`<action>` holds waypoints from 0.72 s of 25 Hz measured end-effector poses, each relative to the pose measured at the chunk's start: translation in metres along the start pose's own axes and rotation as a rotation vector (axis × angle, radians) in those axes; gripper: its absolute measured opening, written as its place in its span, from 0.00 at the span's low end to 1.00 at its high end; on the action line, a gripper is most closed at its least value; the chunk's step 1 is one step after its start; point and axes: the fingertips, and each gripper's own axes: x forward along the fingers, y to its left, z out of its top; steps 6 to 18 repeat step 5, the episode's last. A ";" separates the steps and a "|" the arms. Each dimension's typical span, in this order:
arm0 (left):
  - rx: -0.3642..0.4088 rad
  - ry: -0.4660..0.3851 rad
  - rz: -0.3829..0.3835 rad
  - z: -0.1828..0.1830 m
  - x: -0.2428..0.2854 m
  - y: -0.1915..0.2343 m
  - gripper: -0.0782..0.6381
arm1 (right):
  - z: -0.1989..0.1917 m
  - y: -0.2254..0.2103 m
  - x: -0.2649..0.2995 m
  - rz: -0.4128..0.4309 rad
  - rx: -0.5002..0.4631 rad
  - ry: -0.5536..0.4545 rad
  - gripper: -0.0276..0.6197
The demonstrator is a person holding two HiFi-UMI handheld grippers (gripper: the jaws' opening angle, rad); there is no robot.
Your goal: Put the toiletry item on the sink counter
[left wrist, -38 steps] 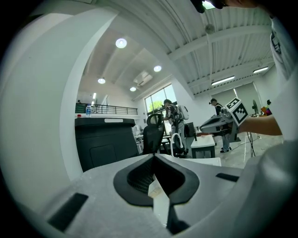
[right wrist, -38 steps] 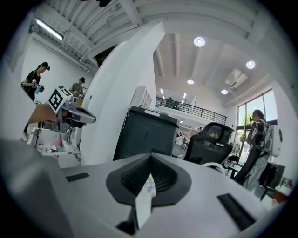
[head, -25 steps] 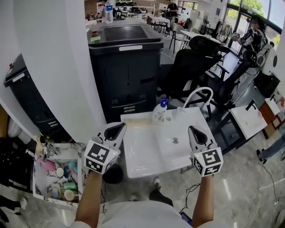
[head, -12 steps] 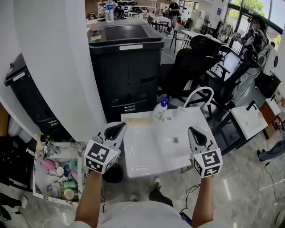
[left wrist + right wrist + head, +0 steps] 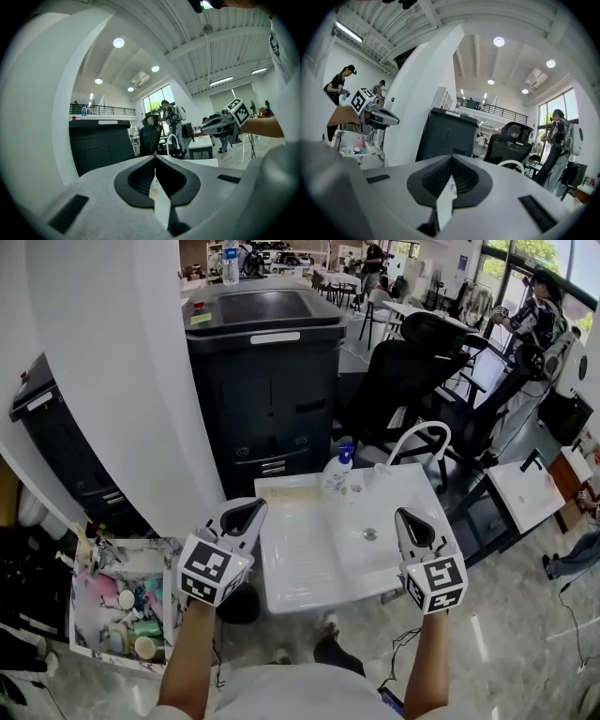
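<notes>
A white sink counter (image 5: 298, 570) with a basin and a curved white faucet (image 5: 418, 436) stands in front of me. A clear pump bottle with a blue cap (image 5: 336, 473) stands upright at its far edge. Several toiletry items lie in a tray (image 5: 74, 634) on the floor at the lower left. My left gripper (image 5: 254, 506) hovers at the counter's left edge, shut and empty. My right gripper (image 5: 404, 514) hangs over the counter's right side beside the basin, also shut with nothing in it. Both sets of jaws meet at the tips in the gripper views (image 5: 154, 157) (image 5: 451, 157).
A tall black cabinet (image 5: 264, 381) stands behind the counter, with a white pillar (image 5: 103, 362) to its left. Black office chairs (image 5: 405, 371) and a small white table (image 5: 520, 491) stand to the right. People are further back in the room.
</notes>
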 end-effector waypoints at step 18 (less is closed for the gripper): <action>-0.004 0.001 -0.006 -0.003 0.003 0.003 0.12 | -0.001 0.001 0.005 0.002 -0.003 0.002 0.04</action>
